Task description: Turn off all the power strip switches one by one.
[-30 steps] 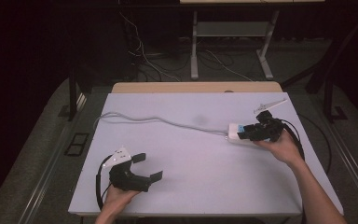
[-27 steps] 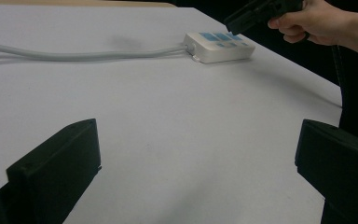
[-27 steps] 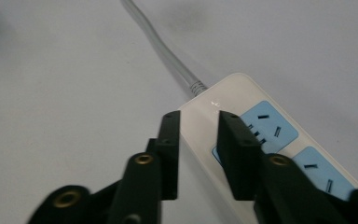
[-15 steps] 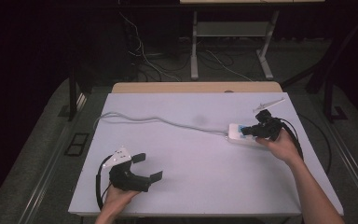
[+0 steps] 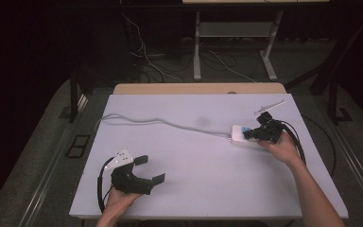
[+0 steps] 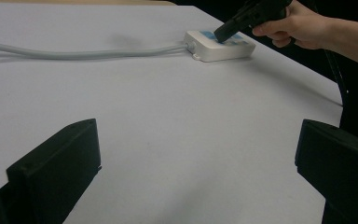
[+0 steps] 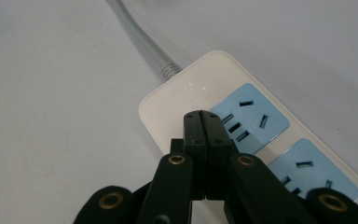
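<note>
A white power strip (image 5: 241, 135) with blue socket faces (image 7: 250, 117) lies at the table's right side, its grey cable (image 5: 160, 121) running left across the table. My right gripper (image 5: 251, 134) is shut, with nothing between its jaws. Its tips (image 7: 208, 122) rest on or just over the strip's cable end, beside the first socket; contact is unclear. From the left gripper view the strip (image 6: 219, 45) lies far off with the right gripper's tip (image 6: 223, 33) over it. My left gripper (image 5: 150, 169) rests open at the front left, nothing between its fingers (image 6: 56, 163).
The grey cable (image 6: 79, 52) crosses the back half of the white table (image 5: 203, 175) and drops off its left edge. Behind the table stand a metal frame (image 5: 198, 42) and loose floor cables (image 5: 146, 56). A black cable (image 5: 300, 142) loops beside the right hand.
My right gripper has slid slightly left along the power strip toward its cable end. The left gripper has stayed put.
</note>
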`<state>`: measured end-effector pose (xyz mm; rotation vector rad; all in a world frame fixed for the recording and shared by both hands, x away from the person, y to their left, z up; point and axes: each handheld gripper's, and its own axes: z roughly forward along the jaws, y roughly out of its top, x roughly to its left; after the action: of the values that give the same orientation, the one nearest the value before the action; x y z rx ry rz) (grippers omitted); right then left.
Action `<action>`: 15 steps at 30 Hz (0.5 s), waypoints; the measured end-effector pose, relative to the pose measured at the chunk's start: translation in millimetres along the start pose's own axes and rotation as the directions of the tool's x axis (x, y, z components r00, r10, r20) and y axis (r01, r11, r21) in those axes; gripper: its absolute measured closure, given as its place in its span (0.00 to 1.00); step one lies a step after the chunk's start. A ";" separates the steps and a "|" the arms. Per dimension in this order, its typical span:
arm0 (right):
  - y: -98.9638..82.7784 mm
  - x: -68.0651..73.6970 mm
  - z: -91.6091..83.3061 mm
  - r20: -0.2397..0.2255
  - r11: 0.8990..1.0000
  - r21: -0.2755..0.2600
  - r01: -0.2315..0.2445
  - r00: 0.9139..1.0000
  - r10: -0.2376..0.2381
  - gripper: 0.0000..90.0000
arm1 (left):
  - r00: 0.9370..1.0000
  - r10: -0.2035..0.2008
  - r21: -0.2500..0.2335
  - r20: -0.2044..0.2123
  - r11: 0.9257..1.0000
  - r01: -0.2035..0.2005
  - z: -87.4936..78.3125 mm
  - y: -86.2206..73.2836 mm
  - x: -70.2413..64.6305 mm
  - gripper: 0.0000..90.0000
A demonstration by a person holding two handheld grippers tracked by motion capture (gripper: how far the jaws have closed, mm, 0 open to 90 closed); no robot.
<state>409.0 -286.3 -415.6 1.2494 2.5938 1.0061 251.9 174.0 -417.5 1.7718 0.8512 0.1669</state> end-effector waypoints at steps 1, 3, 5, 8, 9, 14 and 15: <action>-0.2 0.8 0.0 0.005 1.000 0.000 0.007 1.000 -0.007 1.00 | 1.000 0.000 0.001 0.000 1.000 0.000 0.1 0.0 -0.1 0.00; -0.3 1.2 0.0 0.001 1.000 0.001 0.008 1.000 -0.008 1.00 | 1.000 -0.005 -0.004 0.006 1.000 0.005 0.2 -0.1 -0.2 0.00; -0.6 1.9 0.1 0.006 1.000 0.000 0.018 1.000 -0.018 1.00 | 1.000 -0.005 -0.007 0.008 1.000 0.005 -0.1 0.1 0.1 0.00; -0.6 3.2 0.1 0.013 1.000 0.001 0.027 1.000 -0.027 1.00 | 1.000 -0.008 -0.007 0.007 1.000 0.008 -0.3 -0.2 -0.1 0.00; -0.6 3.2 0.1 0.013 1.000 0.001 0.027 1.000 -0.027 1.00 | 1.000 -0.007 -0.007 0.007 1.000 0.007 -0.3 -0.2 0.1 0.00; -3.1 1.8 -0.1 0.006 1.000 -0.014 0.020 1.000 -0.020 1.00 | 1.000 -0.008 -0.006 0.008 1.000 0.008 -0.2 -0.3 -0.2 0.00; -3.7 1.7 0.0 0.005 1.000 -0.018 0.016 1.000 -0.016 1.00 | 1.000 -0.007 -0.004 0.007 1.000 0.007 -0.2 -0.3 -0.2 0.00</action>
<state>405.4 -286.8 -417.5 1.2229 2.5812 1.0202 251.5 174.1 -417.7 1.7642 0.8507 0.1577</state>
